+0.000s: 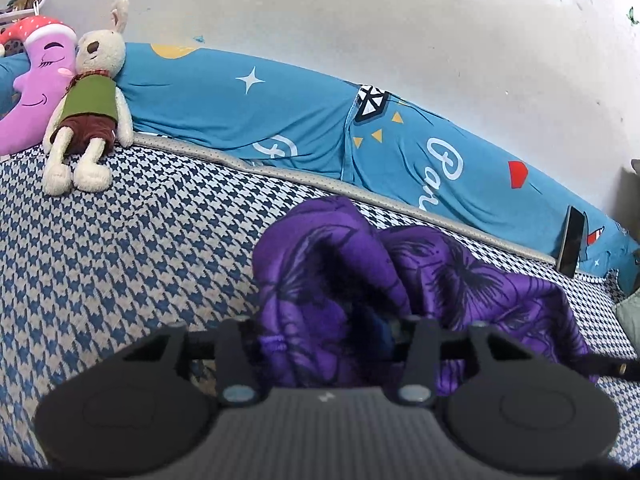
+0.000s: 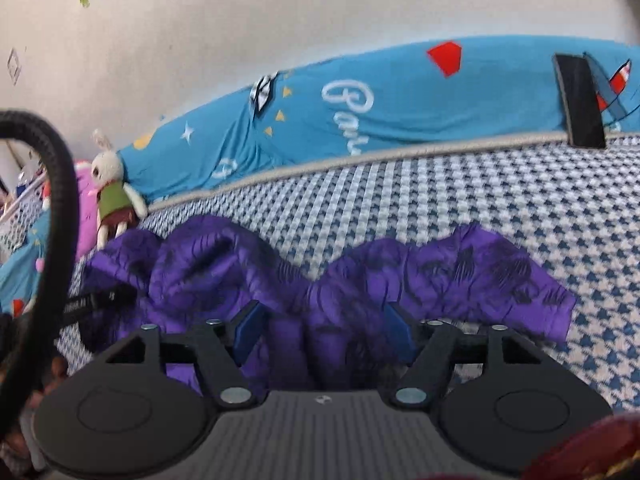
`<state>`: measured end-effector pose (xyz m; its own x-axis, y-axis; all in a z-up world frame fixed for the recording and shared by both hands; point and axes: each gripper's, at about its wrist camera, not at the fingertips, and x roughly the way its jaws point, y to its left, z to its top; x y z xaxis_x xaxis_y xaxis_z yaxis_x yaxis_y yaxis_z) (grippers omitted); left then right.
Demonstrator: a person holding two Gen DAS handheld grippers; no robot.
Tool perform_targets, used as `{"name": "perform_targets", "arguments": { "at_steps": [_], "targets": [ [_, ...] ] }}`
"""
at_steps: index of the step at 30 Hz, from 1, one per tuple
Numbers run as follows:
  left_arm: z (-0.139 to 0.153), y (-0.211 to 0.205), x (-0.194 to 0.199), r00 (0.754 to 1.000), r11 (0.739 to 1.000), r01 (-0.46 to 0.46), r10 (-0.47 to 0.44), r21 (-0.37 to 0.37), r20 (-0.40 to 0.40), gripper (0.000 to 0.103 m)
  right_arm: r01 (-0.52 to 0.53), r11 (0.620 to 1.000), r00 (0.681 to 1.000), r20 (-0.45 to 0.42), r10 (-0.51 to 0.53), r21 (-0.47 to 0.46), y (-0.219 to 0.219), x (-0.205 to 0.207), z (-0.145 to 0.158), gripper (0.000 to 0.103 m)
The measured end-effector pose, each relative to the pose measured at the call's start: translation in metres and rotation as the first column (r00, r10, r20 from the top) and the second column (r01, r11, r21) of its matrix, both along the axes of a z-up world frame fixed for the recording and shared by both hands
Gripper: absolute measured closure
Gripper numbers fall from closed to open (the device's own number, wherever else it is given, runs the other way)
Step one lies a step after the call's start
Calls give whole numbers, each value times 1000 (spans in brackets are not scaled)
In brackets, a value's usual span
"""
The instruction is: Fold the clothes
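Note:
A purple garment with a dark floral print (image 1: pixel 440 272) lies crumpled on the houndstooth bed cover (image 1: pixel 120 240). In the left wrist view it heaps up over and between the fingers of my left gripper (image 1: pixel 324 332). The jaws stand wide apart; one blue pad (image 1: pixel 380 332) shows and the other is hidden under cloth. In the right wrist view the garment (image 2: pixel 224 264) stretches across the bed as a rumpled ridge. My right gripper (image 2: pixel 324 328) is open, with its blue fingers (image 2: pixel 248 328) on either side of a fold of the fabric.
A long blue printed bolster (image 1: pixel 280 120) runs along the white wall. A plush rabbit (image 1: pixel 92 92) and a purple moon cushion (image 1: pixel 40 80) lean at its left end. A dark phone (image 1: pixel 572 240) is propped at the right. A black cable (image 2: pixel 60 184) hangs at left.

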<state>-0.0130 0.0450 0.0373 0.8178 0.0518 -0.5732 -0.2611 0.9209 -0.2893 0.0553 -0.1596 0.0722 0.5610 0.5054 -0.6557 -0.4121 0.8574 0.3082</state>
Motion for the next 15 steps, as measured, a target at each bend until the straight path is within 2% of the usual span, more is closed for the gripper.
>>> {"name": "perform_targets", "arguments": {
  "at_steps": [1,2,3,5,7,9,10,11,12,13,14,15],
  "targets": [
    [0,0,0,1000,1000,-5,5,-1,2,37,-10,1000,1000,-12,10,-8,2,0,-2,35],
    [0,0,-1,1000,1000,-11,11,-3,5,24,-22,1000,1000,-21,22,-17,6,-1,-5,35],
    [0,0,-1,1000,1000,-17,17,-4,9,19,-35,999,999,-30,34,-27,10,-1,-7,35],
    [-1,-1,-1,1000,1000,-8,8,-1,12,20,-61,997,997,-48,58,-46,18,-2,-12,35],
    [-2,-4,-1,1000,1000,2,-2,8,11,26,-70,996,997,-42,67,-64,28,-3,-15,35],
    [-4,-5,1,1000,1000,11,-11,9,1,44,-71,994,997,-24,69,-81,35,-3,-16,36],
    [-5,-4,1,1000,1000,13,-13,5,1,48,-70,994,998,-13,69,-88,38,-4,-16,41],
    [-5,-4,1,1000,1000,15,-15,1,1,57,-68,993,998,-6,68,-92,40,-3,-16,55],
    [-6,-3,1,1000,1000,17,-17,-3,1,66,-66,993,998,2,66,-96,41,-3,-16,63],
    [-4,-4,0,1000,1000,11,-11,12,10,71,-64,993,998,10,65,-101,43,-2,-17,81],
    [-3,-5,-1,1000,1000,5,-5,29,21,78,-61,993,998,17,64,-105,44,-2,-17,86],
    [-1,-5,-2,1000,999,-2,1,45,31,80,-51,994,998,27,54,-98,44,0,-15,87]
  ]
}}
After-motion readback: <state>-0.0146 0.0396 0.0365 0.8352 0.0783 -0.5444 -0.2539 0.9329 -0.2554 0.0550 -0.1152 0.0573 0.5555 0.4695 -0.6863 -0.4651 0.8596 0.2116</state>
